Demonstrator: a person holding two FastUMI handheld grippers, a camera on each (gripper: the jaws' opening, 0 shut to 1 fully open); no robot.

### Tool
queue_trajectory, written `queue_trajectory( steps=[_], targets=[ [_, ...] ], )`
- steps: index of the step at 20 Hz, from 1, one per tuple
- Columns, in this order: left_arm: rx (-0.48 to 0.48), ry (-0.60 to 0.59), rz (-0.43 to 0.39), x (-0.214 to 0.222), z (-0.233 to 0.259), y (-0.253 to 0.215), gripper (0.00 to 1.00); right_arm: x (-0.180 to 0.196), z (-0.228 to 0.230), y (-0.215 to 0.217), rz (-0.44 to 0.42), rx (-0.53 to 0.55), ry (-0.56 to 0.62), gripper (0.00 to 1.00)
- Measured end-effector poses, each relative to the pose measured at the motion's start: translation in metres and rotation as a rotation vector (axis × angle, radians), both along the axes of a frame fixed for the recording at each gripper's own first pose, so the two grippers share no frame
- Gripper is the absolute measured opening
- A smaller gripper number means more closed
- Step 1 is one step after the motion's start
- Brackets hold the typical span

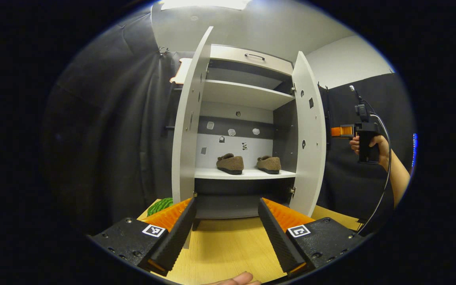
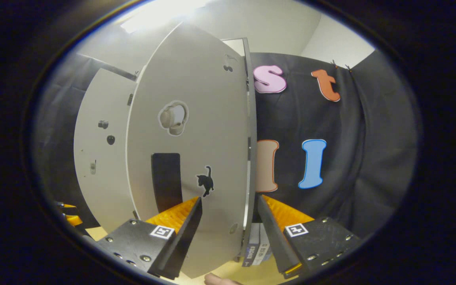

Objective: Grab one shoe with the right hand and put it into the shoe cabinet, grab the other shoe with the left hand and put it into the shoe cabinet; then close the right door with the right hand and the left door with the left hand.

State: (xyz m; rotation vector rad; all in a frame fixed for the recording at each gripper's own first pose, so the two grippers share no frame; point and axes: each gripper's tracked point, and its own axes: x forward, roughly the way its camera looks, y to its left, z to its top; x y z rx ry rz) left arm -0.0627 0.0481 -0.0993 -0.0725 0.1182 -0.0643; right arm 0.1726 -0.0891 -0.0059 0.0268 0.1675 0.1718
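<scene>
Shoes: two brown slip-ons stand side by side on the lower shelf (image 1: 247, 173) of the shoe cabinet (image 1: 247, 59), one shoe (image 1: 230, 163) left of centre, the other shoe (image 1: 269, 164) just to its right, the two apart and both upright on their soles. An upper shelf (image 1: 244, 94) above them is bare, and a drawer front with a dark handle (image 1: 254, 56) tops the cabinet.

Both doors stand open. The left door (image 1: 188, 126) and the right door (image 1: 309, 134) swing outward toward the camera in the left gripper view. In the right gripper view the right door's outer face (image 2: 196, 150) is close in front, bearing a black cat sticker (image 2: 205, 181) and a dark rectangular patch (image 2: 166, 182).

Left gripper (image 1: 226, 233) is held back over the wooden table (image 1: 228, 253), fingers spread wide, nothing between them. Right gripper (image 2: 228, 233) is likewise wide open; the door's edge lies between its fingers in that view, but contact cannot be judged. From the left gripper view the right gripper is seen beyond the right door, held in a hand (image 1: 370, 144) with a cable trailing down.

A green object (image 1: 160, 206) sits on the table left of the cabinet.
</scene>
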Motion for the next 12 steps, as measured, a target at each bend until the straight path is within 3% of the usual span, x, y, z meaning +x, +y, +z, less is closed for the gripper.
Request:
queue_trajectory(
  steps=[5,12],
  targets=[
    [0.008,-0.002,0.013,0.0,-0.001,0.007,0.96,0.009,-0.013,0.029,0.036,0.005,0.013,0.87],
    [0.013,0.032,0.079,-0.001,-0.004,0.044,0.96,0.002,-0.008,0.032,0.032,0.021,-0.052,0.9]
  ],
)
